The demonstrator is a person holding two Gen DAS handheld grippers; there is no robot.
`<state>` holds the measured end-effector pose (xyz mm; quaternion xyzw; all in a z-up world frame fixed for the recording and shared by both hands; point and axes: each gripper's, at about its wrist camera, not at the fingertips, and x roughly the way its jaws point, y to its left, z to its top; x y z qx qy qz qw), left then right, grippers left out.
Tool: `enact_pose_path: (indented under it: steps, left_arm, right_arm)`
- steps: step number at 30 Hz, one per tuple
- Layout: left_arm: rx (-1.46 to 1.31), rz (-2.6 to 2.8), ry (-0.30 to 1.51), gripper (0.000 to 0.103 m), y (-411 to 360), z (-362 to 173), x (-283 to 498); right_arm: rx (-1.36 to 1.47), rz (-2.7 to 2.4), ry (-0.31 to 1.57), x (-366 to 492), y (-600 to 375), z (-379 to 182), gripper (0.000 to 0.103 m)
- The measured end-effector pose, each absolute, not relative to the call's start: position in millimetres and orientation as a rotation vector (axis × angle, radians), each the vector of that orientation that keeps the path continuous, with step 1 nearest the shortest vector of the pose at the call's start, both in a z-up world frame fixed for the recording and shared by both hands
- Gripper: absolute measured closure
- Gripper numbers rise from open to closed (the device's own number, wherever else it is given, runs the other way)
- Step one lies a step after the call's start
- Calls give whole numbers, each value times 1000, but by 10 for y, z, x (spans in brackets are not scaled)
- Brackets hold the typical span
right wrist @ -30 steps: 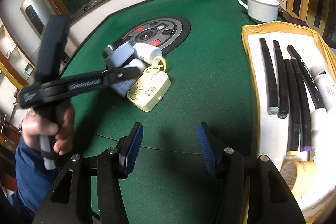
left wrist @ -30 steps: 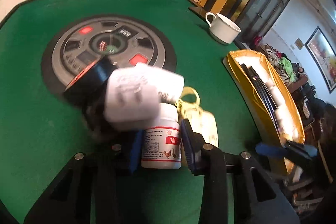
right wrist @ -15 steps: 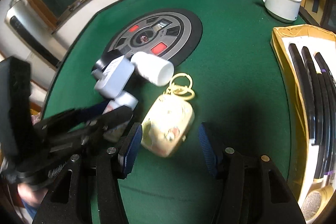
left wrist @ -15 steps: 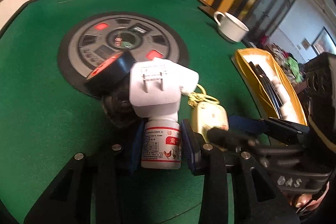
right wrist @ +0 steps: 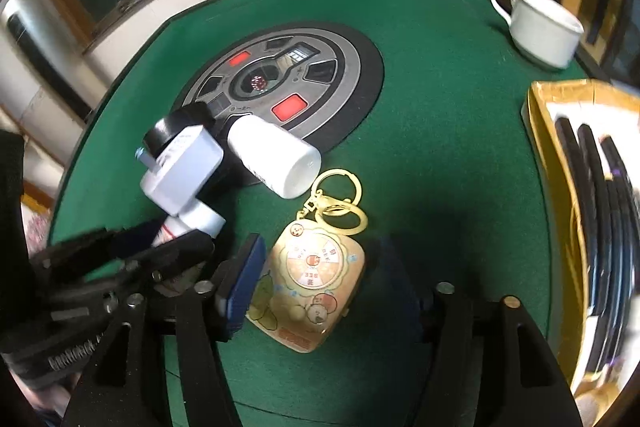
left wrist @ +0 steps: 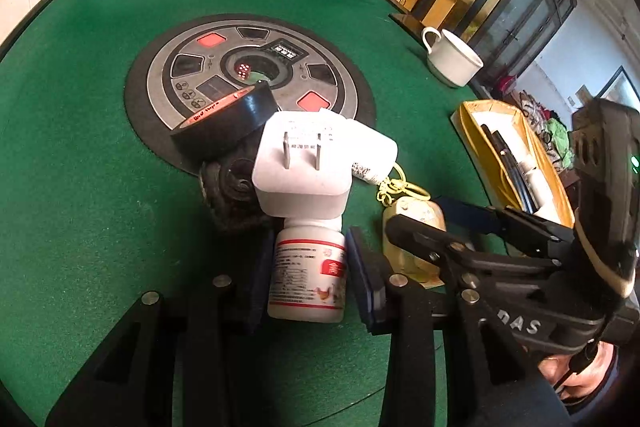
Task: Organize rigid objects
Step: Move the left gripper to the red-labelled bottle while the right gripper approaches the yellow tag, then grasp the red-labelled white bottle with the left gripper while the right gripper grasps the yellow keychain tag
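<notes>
My left gripper (left wrist: 307, 277) is shut on a white pill bottle with a red label (left wrist: 307, 275) lying on the green felt. A white plug adapter (left wrist: 304, 171) leans on the bottle's cap, with a black tape roll (left wrist: 224, 123) and a dark round object (left wrist: 234, 187) behind it. A second white bottle (right wrist: 276, 157) lies beside them. My right gripper (right wrist: 316, 279) is open, its fingers on either side of a yellow keychain toy (right wrist: 310, 287). The left gripper also shows in the right wrist view (right wrist: 120, 259).
A yellow box (right wrist: 538, 131) with several black markers (right wrist: 588, 195) sits at the right. A white cup (right wrist: 540, 25) stands at the far right. The table's round grey centre panel (left wrist: 248, 75) lies behind the pile.
My right gripper has moved left and forward from open felt until its fingers flank the keychain toy. My left gripper still holds the pill bottle; the view has pulled back slightly.
</notes>
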<state>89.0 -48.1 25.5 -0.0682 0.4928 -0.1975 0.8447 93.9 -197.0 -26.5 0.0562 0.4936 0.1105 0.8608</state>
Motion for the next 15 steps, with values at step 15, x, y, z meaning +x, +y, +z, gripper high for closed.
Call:
enact_pose_path:
  steps: [15]
  left_arm:
    - [15, -366, 978, 68, -701, 230, 830]
  right_arm:
    - [-86, 247, 977, 607, -2003, -313, 57]
